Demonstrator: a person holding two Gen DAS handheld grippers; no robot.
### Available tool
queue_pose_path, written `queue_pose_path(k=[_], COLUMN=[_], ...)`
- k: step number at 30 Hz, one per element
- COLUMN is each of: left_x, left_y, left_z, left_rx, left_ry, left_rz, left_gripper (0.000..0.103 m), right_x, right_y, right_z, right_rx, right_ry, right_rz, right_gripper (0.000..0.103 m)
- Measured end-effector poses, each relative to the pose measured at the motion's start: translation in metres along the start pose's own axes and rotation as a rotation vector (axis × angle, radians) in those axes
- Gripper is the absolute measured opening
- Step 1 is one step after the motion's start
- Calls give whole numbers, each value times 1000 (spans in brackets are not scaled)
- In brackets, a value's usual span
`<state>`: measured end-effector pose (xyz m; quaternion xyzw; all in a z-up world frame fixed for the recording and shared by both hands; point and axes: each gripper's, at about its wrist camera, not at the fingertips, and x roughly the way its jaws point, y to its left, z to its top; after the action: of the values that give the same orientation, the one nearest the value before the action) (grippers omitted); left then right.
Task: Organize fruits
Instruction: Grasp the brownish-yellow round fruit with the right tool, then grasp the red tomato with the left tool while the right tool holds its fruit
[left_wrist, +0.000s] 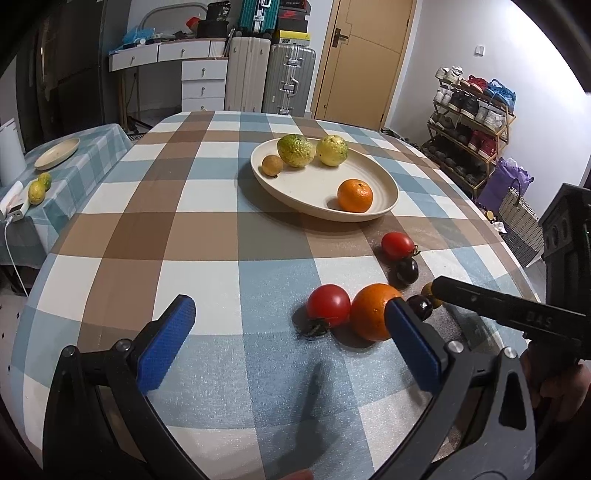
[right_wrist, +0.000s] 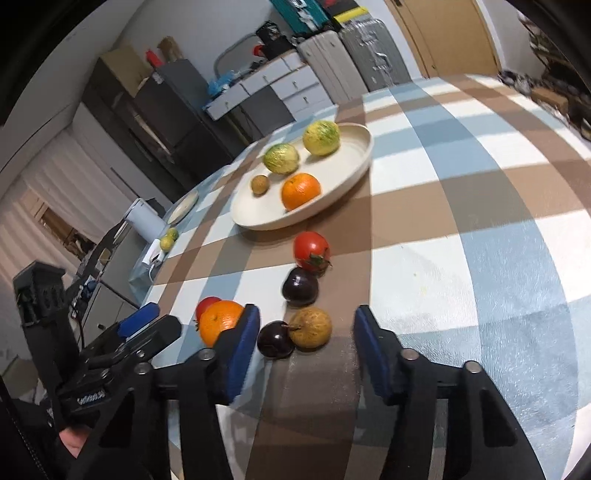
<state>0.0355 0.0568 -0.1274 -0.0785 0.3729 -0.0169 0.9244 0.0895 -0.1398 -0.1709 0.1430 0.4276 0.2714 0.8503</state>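
Both the left gripper and right gripper gape wide and empty, the plate at twelve o'clock.

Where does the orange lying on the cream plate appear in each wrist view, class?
Left wrist: the orange sits right of centre, at the plate's near right rim.
Right wrist: the orange sits upper centre, on the plate's near side.
Shared landmark: the cream plate, also holding two yellow-green fruits.

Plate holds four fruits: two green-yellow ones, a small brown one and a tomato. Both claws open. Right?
Not quite. The fourth fruit on the plate is an orange, not a tomato, as the left wrist view shows. The rest stands: left claw and right claw are open.
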Motion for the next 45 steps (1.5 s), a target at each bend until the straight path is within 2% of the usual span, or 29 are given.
queue_pose_path(k=[7, 15, 22, 27, 33, 35, 40, 42, 45], left_x=[-7, -13, -6, 5, 19, 26, 43, 45, 50], left_y=[-6, -25, -45, -30, 12, 24, 41, 42, 40], left_z=[1, 1, 6, 15, 21, 20, 16, 14, 12], left_rx=[31, 97, 152, 89, -85, -146, -230, -231, -223], left_ry=[-26, -32, -1, 26, 79, 106, 174, 176, 198], left_rz=[-13, -51, -92, -76, -167, -210, -302, -320, -356], left_gripper=[102, 102, 102, 102, 101, 96, 68, 62, 48], right_x=[4, -5, -21, -31, -36, -36, -33, -33, -31], right_y=[0, -7, -12, -17, -22, -22, -20, -18, -16], right_z=[0, 1, -1, -2, 0, 1, 1, 2, 2], right_rx=[2, 36, 29, 25, 31, 29, 18, 14, 8], right_ry=[21, -21, -71, -91, -100, -101, -94, -92, -90], right_rz=[11, 33, 37, 36, 52, 52, 52, 51, 49], right_gripper=[29, 28, 28, 28, 28, 28, 28, 28, 28])
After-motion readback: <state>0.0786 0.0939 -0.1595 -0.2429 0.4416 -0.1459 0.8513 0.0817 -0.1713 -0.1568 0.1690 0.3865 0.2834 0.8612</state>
